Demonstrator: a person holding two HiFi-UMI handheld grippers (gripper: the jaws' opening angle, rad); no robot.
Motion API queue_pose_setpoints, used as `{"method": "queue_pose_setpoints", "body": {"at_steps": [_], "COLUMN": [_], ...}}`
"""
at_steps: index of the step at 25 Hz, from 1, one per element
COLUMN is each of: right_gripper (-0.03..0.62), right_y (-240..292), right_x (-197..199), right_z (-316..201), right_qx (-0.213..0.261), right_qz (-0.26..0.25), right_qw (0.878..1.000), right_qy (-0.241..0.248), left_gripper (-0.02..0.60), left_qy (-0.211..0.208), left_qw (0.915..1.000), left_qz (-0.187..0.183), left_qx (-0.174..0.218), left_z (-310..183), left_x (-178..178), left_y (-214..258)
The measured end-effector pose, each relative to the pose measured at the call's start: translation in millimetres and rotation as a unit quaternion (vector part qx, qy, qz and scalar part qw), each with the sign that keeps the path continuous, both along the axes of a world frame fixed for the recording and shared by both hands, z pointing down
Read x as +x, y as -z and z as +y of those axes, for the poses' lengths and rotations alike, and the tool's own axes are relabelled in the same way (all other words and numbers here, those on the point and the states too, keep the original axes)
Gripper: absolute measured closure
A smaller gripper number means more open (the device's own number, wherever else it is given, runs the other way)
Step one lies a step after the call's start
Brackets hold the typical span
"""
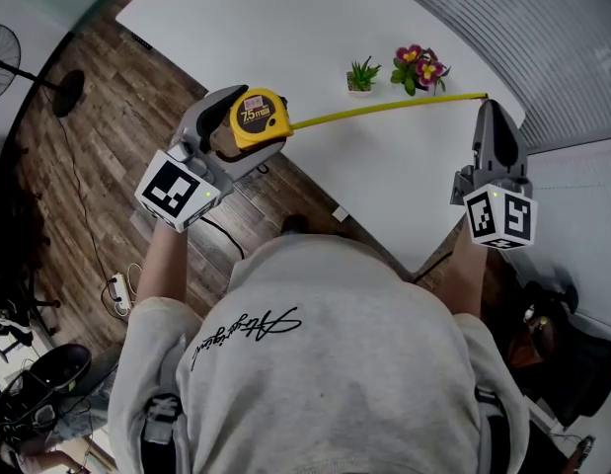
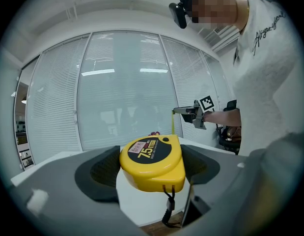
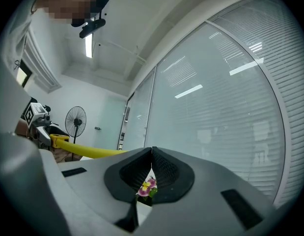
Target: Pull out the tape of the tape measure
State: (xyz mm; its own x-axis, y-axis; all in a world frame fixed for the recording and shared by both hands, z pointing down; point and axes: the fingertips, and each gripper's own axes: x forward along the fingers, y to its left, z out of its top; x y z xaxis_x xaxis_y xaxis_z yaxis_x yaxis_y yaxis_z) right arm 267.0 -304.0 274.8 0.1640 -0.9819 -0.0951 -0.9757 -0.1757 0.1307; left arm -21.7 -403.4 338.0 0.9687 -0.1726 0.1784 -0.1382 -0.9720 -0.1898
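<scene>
head view: left gripper (image 1: 244, 128) clamps tape measure (image 1: 262, 117), right gripper (image 1: 488, 105) (jaws together) pinches tape (image 1: 384, 110).

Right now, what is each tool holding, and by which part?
Left tool: yellow plastic tape measure, clamped by opposite edges of its case. Right tool: shut on the end of the yellow pulled-out tape.
</scene>
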Motion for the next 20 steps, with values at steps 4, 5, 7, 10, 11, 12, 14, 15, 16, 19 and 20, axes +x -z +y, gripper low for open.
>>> {"method": "queue_pose_setpoints", "body": {"at_steps": [4, 5, 7, 10, 11, 12, 14, 15, 16, 19, 20], "right_gripper": [0.588, 0.588, 0.588, 0.588, 0.588, 0.588, 0.588, 0.588, 0.588, 0.588, 0.588], "right_y": [-6.1, -7.6, -9.1, -7.3, -6.3, -5.5, -5.2, -5.6, -6.3, -7.7, -7.2], "right_x": [-3.4, -3.9, -6.6, -17.6, -22.0, -26.1, -32.3, -34.9, -37.2, -43.8, -46.8], "right_z": [-0.8, -0.5, -0.5, -1.1, -1.3, -1.7, -3.3, -4.3, -5.3, -7.3, -7.4], "right_qx": [-0.001, -0.002, -0.003, -0.004, -0.004, -0.004, -0.004, -0.004, -0.005, -0.004, -0.003], "right_qz": [-0.005, -0.006, -0.008, -0.006, -0.005, -0.005, -0.005, -0.005, -0.004, -0.005, -0.005], "right_qw": [1.0, 1.0, 1.0, 1.0, 1.0, 1.0, 0.999, 0.999, 0.999, 0.998, 0.998], "right_qy": [0.007, 0.008, 0.012, 0.023, 0.027, 0.031, 0.038, 0.043, 0.047, 0.057, 0.06], "left_gripper": [0.206, 0.206, 0.206, 0.206, 0.206, 0.206, 0.206, 0.206, 0.206, 0.206, 0.206], "left_qy": [0.001, 0.0, -0.001, 0.002, 0.002, 0.002, 0.0, -0.001, 0.0, -0.001, -0.002], "left_qw": [1.0, 1.0, 1.0, 0.9999, 0.9999, 0.9999, 0.9999, 0.9999, 0.9999, 0.9999, 0.9999], "left_qz": [0.004, 0.006, 0.005, -0.001, -0.001, 0.0, 0.006, 0.008, 0.009, 0.014, 0.015], "left_qx": [-0.002, -0.005, -0.008, -0.01, -0.011, -0.011, -0.011, -0.011, -0.011, -0.007, -0.006], "left_z": [1.3, 2.3, 3.8, 6.2, 7.2, 8.1, 9.4, 9.6, 9.6, 9.3, 9.8], "left_x": [7.7, 9.5, 11.7, 12.0, 12.3, 13.2, 17.3, 19.6, 21.7, 28.2, 29.4], "left_y": [-3.2, -4.2, -6.4, -6.8, -6.3, -5.5, -2.9, -2.4, -2.3, 0.6, 2.7]}}
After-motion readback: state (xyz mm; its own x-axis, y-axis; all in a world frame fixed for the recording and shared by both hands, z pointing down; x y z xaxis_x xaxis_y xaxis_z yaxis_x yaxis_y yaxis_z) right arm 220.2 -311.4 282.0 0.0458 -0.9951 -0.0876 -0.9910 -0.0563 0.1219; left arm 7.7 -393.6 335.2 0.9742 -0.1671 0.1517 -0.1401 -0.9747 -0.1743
